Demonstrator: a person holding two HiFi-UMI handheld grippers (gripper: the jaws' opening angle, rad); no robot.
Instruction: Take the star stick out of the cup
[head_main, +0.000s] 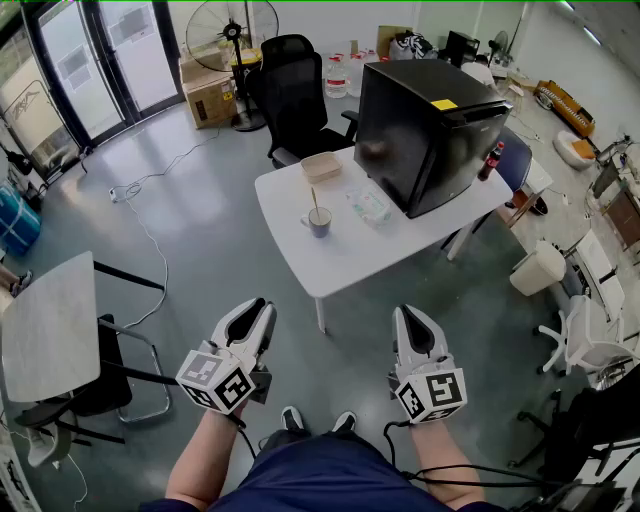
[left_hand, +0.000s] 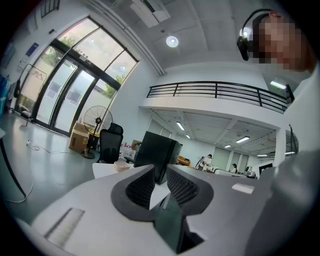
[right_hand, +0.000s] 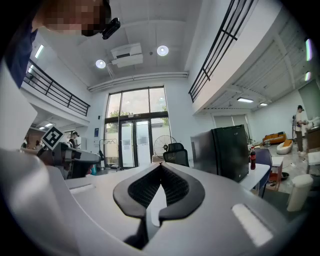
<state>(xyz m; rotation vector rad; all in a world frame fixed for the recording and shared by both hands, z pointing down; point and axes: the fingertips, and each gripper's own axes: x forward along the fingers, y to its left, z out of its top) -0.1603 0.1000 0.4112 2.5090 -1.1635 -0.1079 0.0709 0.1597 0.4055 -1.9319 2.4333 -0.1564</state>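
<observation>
The left hand-held gripper (head_main: 262, 306) is held with its jaws a narrow slit apart, nothing between them; the right hand-held gripper (head_main: 410, 313) is closed and empty. Both are seen well short of the white desk (head_main: 340, 265), where the star stick (head_main: 314, 204) is stood in the cup (head_main: 319, 223), near a black fridge (head_main: 425, 130).

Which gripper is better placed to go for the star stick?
Left, marginally. Both hang short of the table, but the left gripper is nearer in line with the cup, its fingers tilted toward the stick; the right gripper sits further aside.
</observation>
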